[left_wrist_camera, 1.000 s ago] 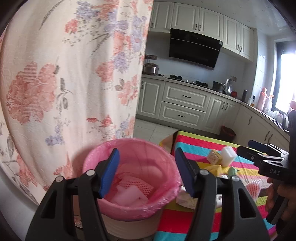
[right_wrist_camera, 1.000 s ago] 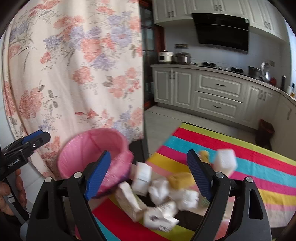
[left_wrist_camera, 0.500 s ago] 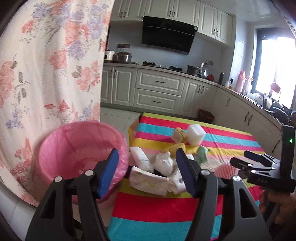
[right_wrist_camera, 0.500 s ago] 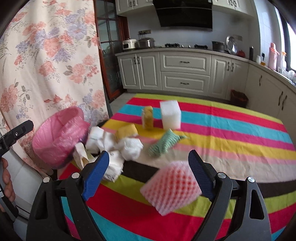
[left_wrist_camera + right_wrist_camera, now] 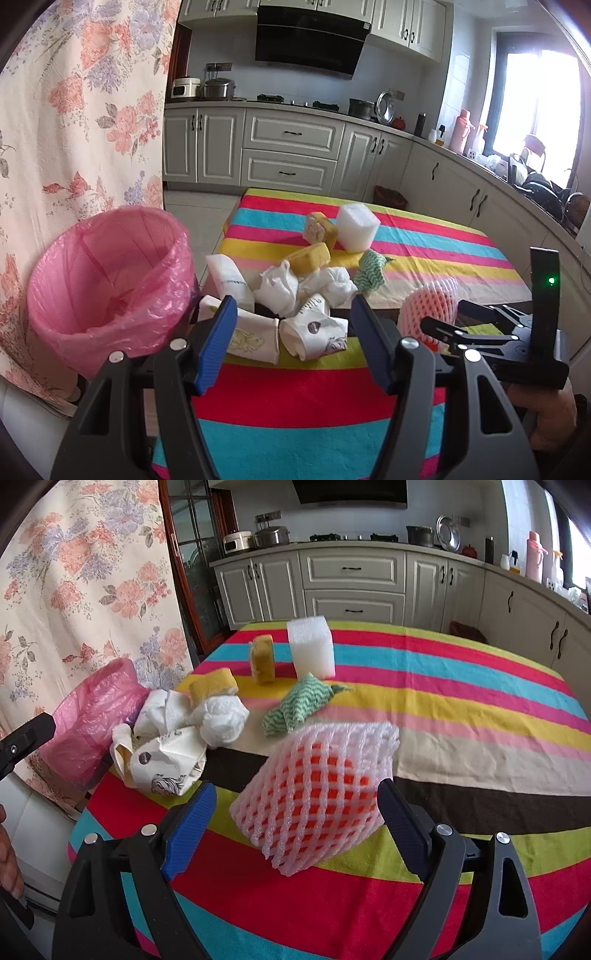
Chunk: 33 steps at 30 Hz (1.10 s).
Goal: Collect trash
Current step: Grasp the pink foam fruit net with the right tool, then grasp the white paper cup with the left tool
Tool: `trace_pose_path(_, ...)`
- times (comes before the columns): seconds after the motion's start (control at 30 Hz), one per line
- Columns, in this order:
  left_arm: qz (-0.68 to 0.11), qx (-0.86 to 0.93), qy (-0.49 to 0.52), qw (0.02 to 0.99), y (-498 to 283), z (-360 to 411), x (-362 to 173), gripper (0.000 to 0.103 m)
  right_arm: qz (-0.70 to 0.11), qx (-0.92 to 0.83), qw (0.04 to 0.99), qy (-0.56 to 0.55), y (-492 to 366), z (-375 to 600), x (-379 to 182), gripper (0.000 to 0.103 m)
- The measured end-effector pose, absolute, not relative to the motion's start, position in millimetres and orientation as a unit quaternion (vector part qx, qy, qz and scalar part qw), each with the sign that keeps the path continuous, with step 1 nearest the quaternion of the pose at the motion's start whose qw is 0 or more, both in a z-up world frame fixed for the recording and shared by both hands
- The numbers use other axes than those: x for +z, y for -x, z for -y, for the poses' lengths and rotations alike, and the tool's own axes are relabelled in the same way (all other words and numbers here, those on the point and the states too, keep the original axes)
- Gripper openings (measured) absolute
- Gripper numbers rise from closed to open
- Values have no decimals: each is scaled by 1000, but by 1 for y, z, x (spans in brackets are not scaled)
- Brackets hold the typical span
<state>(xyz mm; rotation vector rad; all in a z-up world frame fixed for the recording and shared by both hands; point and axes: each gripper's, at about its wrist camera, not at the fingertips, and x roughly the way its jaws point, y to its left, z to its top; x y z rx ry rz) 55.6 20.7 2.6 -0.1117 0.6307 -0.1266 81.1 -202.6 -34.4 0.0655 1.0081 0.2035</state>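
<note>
Striped tablecloth, foam net between spread right jaws, left jaws spread.

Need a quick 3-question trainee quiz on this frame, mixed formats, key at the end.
1. True or false: the right gripper is shut on the pink foam mesh fruit sleeve.
2. Multiple choice: the pink-bagged waste bin stands A) on the striped tablecloth, B) off the table's left edge by the floral curtain, C) on the kitchen counter.
3. Fill in: the green wavy-patterned cloth lies nearest the white foam ____.

Key: 1 false, its jaws are open, with the sleeve lying between them. 2 B. 3 block.
</note>
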Motion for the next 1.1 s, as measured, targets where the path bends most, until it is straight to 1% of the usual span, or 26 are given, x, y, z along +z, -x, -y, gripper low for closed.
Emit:
trace_pose_path(0.2, -324, -70, 54, 942, -62, -11, -10, 62, -495, 98, 863, -29, -87, 202, -52, 84)
trace_pose_path(0.27, -327, -72, 53, 941, -63, -7, -12, 62, -498, 99, 861, -28, -89, 203, -56, 81)
trace_pose_path(0.33, -331, -74, 53, 939, -66, -5, -15, 62, -501, 102, 859, -25, -91, 201, -59, 72)
trace_pose_path(0.37, -334, -75, 54, 938, -67, -4, -17, 62, -502, 104, 858, -22, -90, 201, -59, 69)
trace_pose_path(0.43, -339, -78, 55, 936, -69, 0, -21, 62, -501, 107, 859, -17, -89, 201, -61, 56)
trace_pose_path(0.47, -342, -79, 55, 935, -71, 1, -23, 62, -501, 109, 859, -18, -90, 202, -61, 52)
trace_pose_path(0.5, -344, -80, 55, 934, -72, 3, -25, 62, -499, 109, 859, -19, -89, 203, -61, 45)
trace_pose_path(0.53, -347, -81, 57, 933, -73, 5, -27, 62, -497, 109, 861, -20, -89, 205, -60, 41)
trace_pose_path(0.6, -354, -85, 60, 929, -77, 9, -32, 61, -493, 110, 862, -27, -88, 210, -57, 38)
trace_pose_path(0.87, -375, -93, 73, 920, -91, 23, -47, 61, -477, 110, 871, -44, -81, 225, -43, 36)
trace_pose_path(1.1, -391, -76, 57, 915, -112, 39, -58, 62, -459, 109, 880, -56, -77, 239, -26, 36)
